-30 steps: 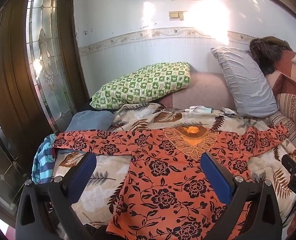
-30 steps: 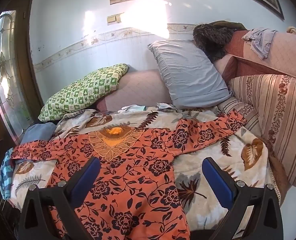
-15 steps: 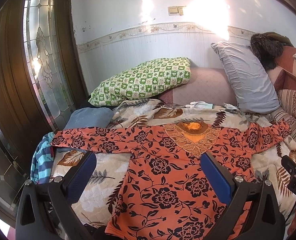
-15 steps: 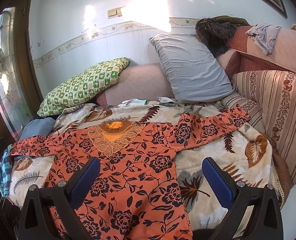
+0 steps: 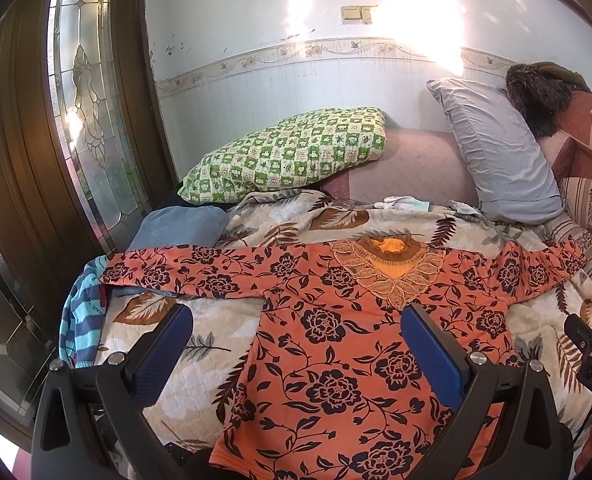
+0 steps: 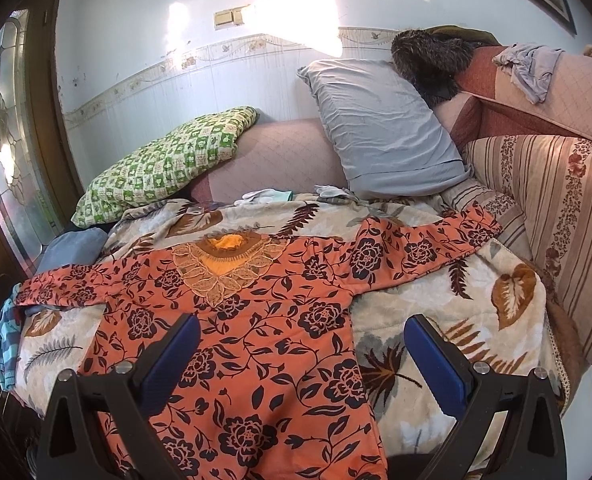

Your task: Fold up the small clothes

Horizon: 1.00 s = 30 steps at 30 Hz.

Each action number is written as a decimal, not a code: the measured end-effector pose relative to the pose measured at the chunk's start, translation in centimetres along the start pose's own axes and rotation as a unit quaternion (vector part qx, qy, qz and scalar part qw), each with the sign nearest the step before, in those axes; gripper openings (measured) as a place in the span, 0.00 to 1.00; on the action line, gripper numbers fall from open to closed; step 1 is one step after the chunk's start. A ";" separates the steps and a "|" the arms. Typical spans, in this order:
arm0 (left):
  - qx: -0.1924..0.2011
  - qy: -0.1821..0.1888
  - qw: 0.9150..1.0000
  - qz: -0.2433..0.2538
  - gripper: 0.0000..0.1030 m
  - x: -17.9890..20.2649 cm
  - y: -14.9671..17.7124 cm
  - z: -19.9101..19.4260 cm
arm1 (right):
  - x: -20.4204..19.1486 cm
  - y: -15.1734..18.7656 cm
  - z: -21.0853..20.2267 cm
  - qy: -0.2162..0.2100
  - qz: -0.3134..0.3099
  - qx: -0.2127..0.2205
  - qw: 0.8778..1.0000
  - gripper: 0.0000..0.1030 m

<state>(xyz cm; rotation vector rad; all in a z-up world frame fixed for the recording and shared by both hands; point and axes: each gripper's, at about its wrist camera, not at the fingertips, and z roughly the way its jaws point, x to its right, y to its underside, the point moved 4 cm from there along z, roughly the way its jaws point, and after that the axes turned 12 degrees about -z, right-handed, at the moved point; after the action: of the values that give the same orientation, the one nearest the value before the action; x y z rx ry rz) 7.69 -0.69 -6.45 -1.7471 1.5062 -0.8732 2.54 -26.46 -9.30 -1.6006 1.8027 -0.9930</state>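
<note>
The orange floral blouse lies flat, sleeves spread left and right, on the leaf-print quilt covering the bed. The left gripper hovers level above the blouse's near left side, its tongs spread wide and holding nothing. The right gripper hangs likewise over the blouse's near right edge, spread and empty.

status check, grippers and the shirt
Both hand-held grippers, left and right, open, empty. Shirt flat on quilt, sleeves out, unfolded. Nothing on it.
</note>
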 end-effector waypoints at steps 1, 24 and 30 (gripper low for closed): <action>-0.001 0.000 1.000 0.000 1.00 0.0 0.0 0.0 | -0.1 0.0 0.0 -0.001 0.000 -0.001 1.000 1.00; 0.001 -0.003 1.000 -0.009 1.00 -0.5 0.1 0.0 | -1.1 -0.2 -0.4 -0.003 -0.010 0.001 1.000 1.00; 0.003 -0.006 1.000 -0.012 1.00 -1.0 0.0 -0.1 | -1.2 -0.1 -0.2 -0.003 -0.010 0.001 1.000 1.00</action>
<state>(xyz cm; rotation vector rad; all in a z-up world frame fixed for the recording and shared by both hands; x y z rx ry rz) 7.52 0.27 -6.47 -1.7666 1.4751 -0.8765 2.61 -25.23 -9.20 -1.6220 1.7853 -0.9966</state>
